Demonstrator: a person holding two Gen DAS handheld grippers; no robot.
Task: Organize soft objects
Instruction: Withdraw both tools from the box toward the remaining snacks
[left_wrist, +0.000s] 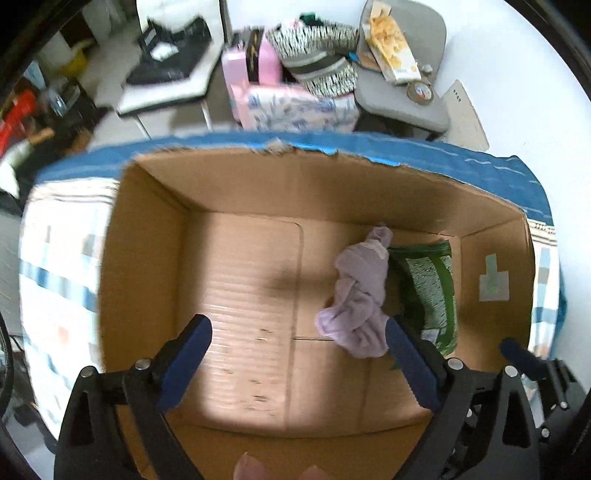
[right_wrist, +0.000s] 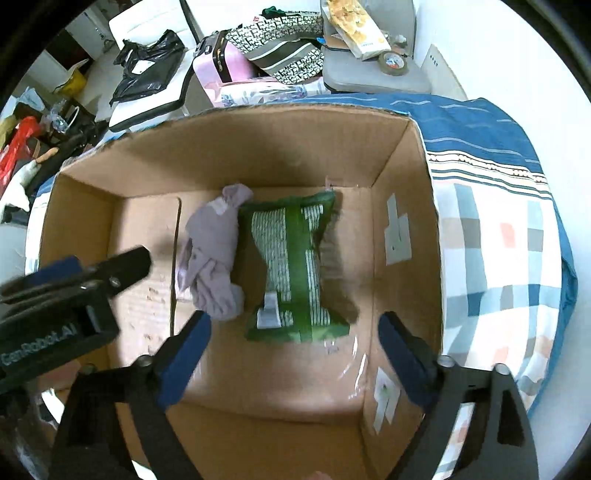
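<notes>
An open cardboard box (left_wrist: 155, 236) (right_wrist: 402, 155) stands on a bed. On its floor lie a crumpled lilac cloth (left_wrist: 360, 291) (right_wrist: 212, 254) and, right beside it, a green soft packet with white print (left_wrist: 432, 291) (right_wrist: 295, 269). My left gripper (left_wrist: 297, 328) is open and empty above the box floor, left of the cloth; its right fingertip is near the cloth's edge. My right gripper (right_wrist: 293, 325) is open and empty just above the near end of the green packet. The left gripper's body also shows in the right wrist view (right_wrist: 74, 280).
The bed has a blue and checked cover (left_wrist: 55, 258) (right_wrist: 498, 229). Beyond it are a grey chair (right_wrist: 373, 74) with a packet and tape roll, a pink suitcase (right_wrist: 221, 62), patterned bags (left_wrist: 317, 55), and a white table with a black bag (right_wrist: 147, 74).
</notes>
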